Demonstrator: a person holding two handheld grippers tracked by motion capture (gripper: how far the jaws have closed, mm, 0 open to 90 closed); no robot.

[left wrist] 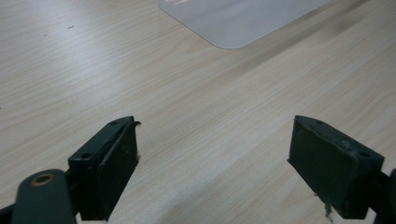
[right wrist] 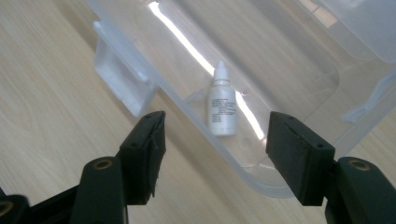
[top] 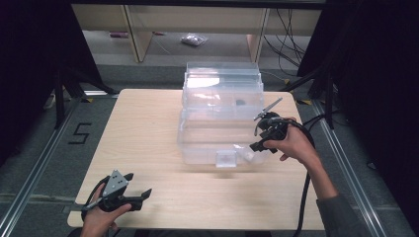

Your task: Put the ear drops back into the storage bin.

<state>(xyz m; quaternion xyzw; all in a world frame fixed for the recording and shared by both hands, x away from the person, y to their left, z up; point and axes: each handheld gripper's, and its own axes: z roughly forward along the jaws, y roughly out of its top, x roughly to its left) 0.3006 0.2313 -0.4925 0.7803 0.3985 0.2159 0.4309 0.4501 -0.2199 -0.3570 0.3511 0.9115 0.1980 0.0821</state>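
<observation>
A clear plastic box (top: 197,140) stands in the middle of the wooden table with its lid (top: 222,81) swung up at the back. A small white dropper bottle (right wrist: 222,105) lies inside it near the front right corner and appears as a white spot (top: 246,154) in the high view. My right gripper (top: 256,133) hovers at that corner, open, its jaws (right wrist: 217,121) spread either side of the bottle above the box rim (right wrist: 219,156). My left gripper (top: 140,183) rests low at the table's front left, open over bare wood (left wrist: 215,128) with nothing between its fingers.
The box's front latch (top: 226,159) hangs at the middle of its near wall (right wrist: 119,74). One box corner (left wrist: 238,18) lies ahead of the left gripper. The right gripper's cable (top: 302,197) trails off the table's right side. Desk legs and a bag (top: 193,39) stand on the floor behind.
</observation>
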